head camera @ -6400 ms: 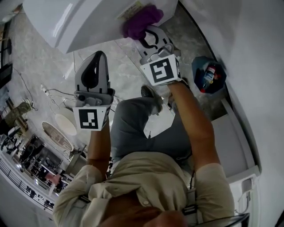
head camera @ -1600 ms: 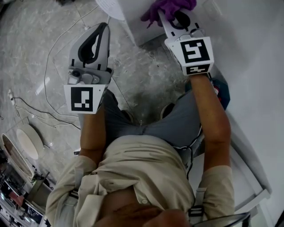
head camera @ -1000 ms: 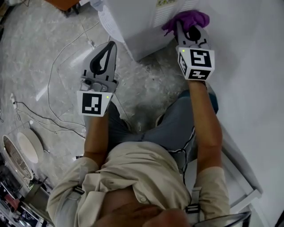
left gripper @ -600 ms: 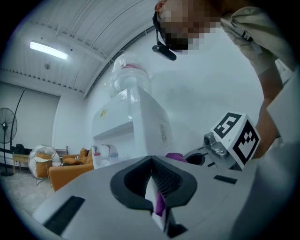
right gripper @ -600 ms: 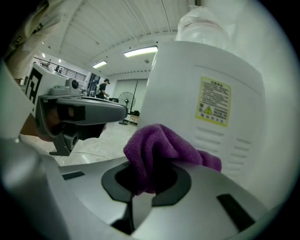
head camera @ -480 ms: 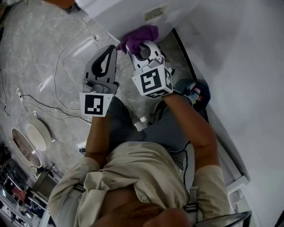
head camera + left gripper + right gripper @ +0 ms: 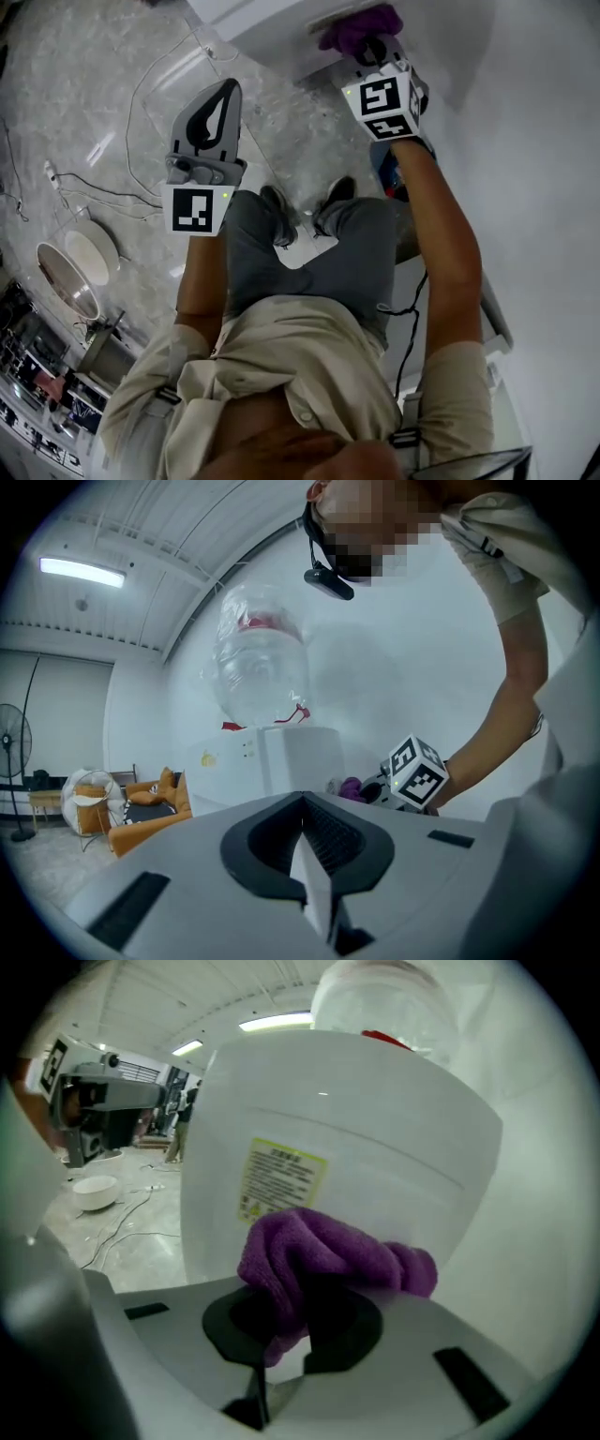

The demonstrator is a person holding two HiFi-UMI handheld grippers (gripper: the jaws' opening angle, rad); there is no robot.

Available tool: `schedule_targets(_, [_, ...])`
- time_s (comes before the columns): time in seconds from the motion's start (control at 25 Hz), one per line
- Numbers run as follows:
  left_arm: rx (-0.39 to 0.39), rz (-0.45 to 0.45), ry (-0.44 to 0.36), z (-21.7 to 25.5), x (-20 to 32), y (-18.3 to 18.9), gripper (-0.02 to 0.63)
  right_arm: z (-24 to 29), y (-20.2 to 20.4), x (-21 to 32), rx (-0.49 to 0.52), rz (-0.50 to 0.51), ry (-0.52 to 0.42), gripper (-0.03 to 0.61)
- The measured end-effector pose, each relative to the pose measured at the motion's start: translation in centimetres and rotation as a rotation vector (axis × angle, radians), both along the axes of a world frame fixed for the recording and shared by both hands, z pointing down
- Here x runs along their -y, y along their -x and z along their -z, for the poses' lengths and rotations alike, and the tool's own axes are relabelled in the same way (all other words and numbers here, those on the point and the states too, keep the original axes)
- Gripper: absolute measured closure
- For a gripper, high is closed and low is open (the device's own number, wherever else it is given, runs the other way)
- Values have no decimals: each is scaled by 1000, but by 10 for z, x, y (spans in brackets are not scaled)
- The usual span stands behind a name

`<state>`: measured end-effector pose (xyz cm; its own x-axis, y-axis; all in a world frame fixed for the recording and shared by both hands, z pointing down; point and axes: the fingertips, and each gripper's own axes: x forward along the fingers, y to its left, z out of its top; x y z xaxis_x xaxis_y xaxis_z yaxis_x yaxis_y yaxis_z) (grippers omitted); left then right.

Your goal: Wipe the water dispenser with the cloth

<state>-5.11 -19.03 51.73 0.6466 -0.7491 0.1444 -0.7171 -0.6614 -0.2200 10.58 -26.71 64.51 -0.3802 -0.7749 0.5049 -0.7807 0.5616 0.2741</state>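
Observation:
The white water dispenser (image 7: 356,1138) fills the right gripper view, a yellow label (image 7: 279,1180) on its side and a clear bottle (image 7: 394,1002) on top. My right gripper (image 7: 367,49) is shut on a purple cloth (image 7: 323,1255), which presses against the dispenser's side below the label. In the head view the cloth (image 7: 356,26) sits at the top against the dispenser (image 7: 272,23). My left gripper (image 7: 214,105) hangs shut and empty over the floor, apart from the dispenser. The left gripper view shows the dispenser (image 7: 286,757) farther off.
Cables (image 7: 141,84) trail over the marble floor (image 7: 84,112). A white bowl (image 7: 86,258) lies at the left. A blue bin (image 7: 389,178) with items stands by the white wall (image 7: 525,141). The person's legs and shoes (image 7: 300,211) are below the grippers.
My right gripper has carried the cloth up and to the right along the dispenser's side. The left gripper has stayed about where it was.

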Motion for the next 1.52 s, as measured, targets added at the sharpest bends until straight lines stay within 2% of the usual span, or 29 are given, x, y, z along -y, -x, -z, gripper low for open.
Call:
schedule_targets(0.24, [46,9,24,41,-9,13,597,59,-80,30,99,-311,-11,532])
schedule_targets(0.36, [61,25,28,64,-7,19,597,80,-89,32,108,-359,6,532])
schedule_targets(0.52, [78,40,12,92,-6,28,597,92,-68,20,126,-337,32,532])
schedule_targets(0.6, [75,52,20,107,-9,32,597,100,-45,4,134,-303,54,532])
schedule_targets(0.68, [78,60,17,127,-13,37,597,113,-5,-15,146,-224,75,532])
schedule_targets(0.8, [84,65,15,154,-16,42,597,129,70,-43,129,-35,102,532])
schedule_targets(0.88, [86,66,13,171,-19,45,597,132,102,-54,123,32,149,532])
schedule_targets(1.0, [91,69,2,195,-24,51,597,131,109,-59,126,40,239,532])
schedule_targets(1.12, [104,82,4,212,-32,59,597,141,108,-60,105,62,260,532])
schedule_targets(1.2, [115,101,27,220,-39,66,597,154,107,-59,107,63,242,532])
schedule_targets(1.36, [120,159,138,225,-55,87,597,190,98,-56,123,18,146,532])
schedule_targets(1.44, [93,172,139,236,-58,98,597,208,95,-53,115,6,113,532])
schedule_targets(1.52, [66,175,92,256,-63,111,597,221,98,-56,99,15,101,532])
